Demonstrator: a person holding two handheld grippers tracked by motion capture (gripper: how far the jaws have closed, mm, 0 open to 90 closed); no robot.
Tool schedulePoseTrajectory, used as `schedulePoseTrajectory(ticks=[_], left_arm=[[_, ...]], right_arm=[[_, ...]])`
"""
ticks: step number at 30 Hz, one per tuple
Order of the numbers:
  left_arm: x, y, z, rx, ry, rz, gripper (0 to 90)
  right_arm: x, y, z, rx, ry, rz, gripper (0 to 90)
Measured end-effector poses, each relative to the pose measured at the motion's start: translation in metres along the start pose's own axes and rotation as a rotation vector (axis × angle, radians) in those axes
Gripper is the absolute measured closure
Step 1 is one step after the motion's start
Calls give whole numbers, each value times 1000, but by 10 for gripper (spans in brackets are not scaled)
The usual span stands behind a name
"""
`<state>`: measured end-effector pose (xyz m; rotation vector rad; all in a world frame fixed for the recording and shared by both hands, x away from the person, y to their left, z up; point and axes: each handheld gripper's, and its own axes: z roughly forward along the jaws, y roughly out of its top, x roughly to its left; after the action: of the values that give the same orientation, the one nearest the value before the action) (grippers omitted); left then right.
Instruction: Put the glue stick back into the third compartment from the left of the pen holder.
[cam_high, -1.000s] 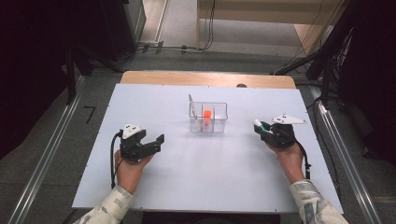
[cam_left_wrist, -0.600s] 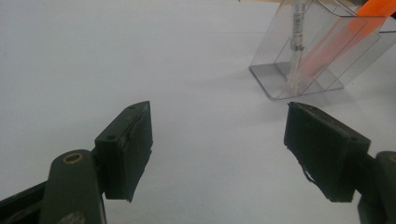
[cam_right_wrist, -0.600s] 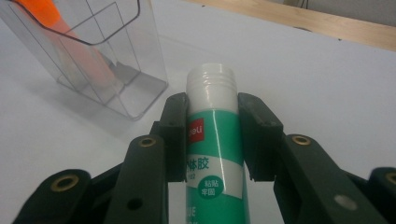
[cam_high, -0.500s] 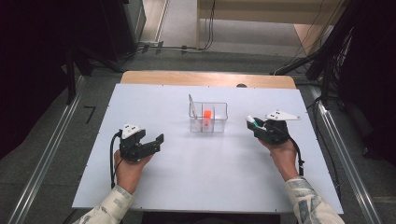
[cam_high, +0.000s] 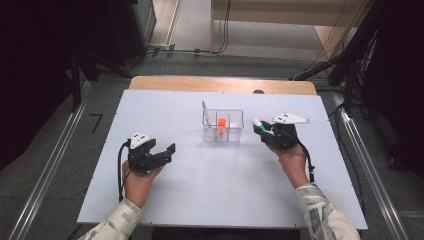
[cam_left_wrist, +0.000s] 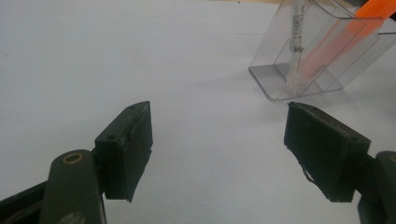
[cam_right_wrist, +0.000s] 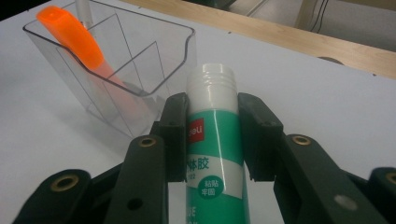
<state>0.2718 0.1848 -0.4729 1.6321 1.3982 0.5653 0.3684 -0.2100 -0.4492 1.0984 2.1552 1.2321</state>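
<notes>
Fingers (cam_right_wrist: 175, 135) of right gripper (cam_right_wrist: 212, 135) clamp one glue stick (cam_right_wrist: 212, 140) — left gripper's (cam_left_wrist: 217, 154) apart

One clear plastic divided organiser (cam_high: 223, 126), one orange marker (cam_high: 221, 121), one white pen (cam_high: 204, 109), one green-and-white glue stick (cam_right_wrist: 212, 154), two black two-jaw grippers: left (cam_high: 165, 152), right (cam_high: 262, 128).
</notes>
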Motion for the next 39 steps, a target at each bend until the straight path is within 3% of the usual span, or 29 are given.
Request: schedulePoseTrajectory(ticks=[17,39], left_arm=[[0,0,0,-4,-3,-3,246],[-1,0,0,-6,-14,-3,246]], right_arm=[[19,32,17,-34,22,-15,633],[30,57,47,-20,17,-8,632]])
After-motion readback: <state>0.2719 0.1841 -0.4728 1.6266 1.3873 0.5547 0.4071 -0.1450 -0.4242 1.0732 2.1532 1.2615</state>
